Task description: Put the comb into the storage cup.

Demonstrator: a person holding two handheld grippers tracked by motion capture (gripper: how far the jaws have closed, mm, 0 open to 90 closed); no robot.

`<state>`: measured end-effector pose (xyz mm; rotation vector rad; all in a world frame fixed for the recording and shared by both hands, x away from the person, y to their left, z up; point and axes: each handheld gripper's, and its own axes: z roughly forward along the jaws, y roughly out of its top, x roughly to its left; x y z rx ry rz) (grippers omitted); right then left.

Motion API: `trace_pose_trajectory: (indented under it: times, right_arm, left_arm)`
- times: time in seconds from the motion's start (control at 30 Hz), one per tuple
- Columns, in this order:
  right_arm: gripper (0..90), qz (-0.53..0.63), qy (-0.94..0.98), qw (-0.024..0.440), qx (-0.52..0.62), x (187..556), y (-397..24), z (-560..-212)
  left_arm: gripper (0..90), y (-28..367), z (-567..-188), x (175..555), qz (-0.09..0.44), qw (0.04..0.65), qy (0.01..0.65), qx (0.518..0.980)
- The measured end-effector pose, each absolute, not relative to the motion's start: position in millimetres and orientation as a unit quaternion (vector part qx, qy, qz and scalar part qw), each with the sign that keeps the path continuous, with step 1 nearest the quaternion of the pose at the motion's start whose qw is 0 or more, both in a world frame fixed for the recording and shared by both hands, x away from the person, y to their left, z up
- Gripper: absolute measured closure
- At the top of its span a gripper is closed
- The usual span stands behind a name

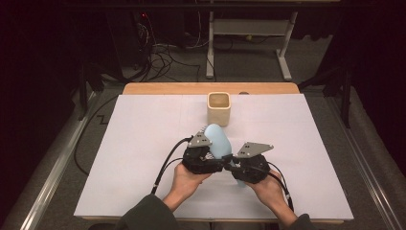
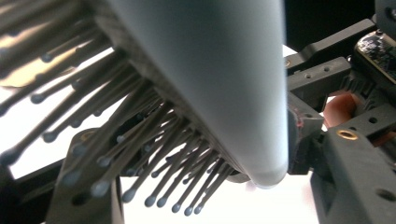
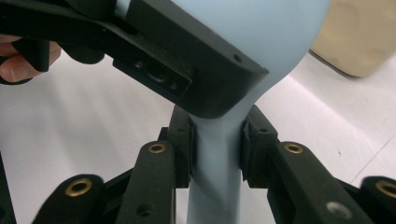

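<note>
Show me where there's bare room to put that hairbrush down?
The white table is bare left of the left gripper and right of the right gripper. It's crowded mid-table, around the hairbrush and beige cup.

One pale blue hairbrush [image 1: 218,142] sits between the two grippers: the left gripper [image 1: 209,152] at its bristled head, the right gripper [image 1: 233,167] at its handle. One beige square cup [image 1: 219,109] stands just beyond the left gripper. One white table [image 1: 143,143] lies beneath both grippers.
</note>
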<state>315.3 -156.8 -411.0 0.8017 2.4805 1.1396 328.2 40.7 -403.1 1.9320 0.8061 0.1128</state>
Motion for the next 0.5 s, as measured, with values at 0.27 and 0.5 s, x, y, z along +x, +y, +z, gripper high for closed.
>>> trace_pose_trajectory:
  times: [0.27,0.5]
  right_arm:
    - [70.5,0.404,0.859,0.146,0.279,316.0,-157.0,-407.5]
    - [70.5,0.410,0.857,0.138,0.279,316.2,-155.5,-408.0]
  left_arm:
    - [47.8,42.8,-398.9,327.8,0.030,0.509,0.330,0.795]
    - [51.2,45.1,-396.6,326.2,0.026,0.505,0.327,0.798]
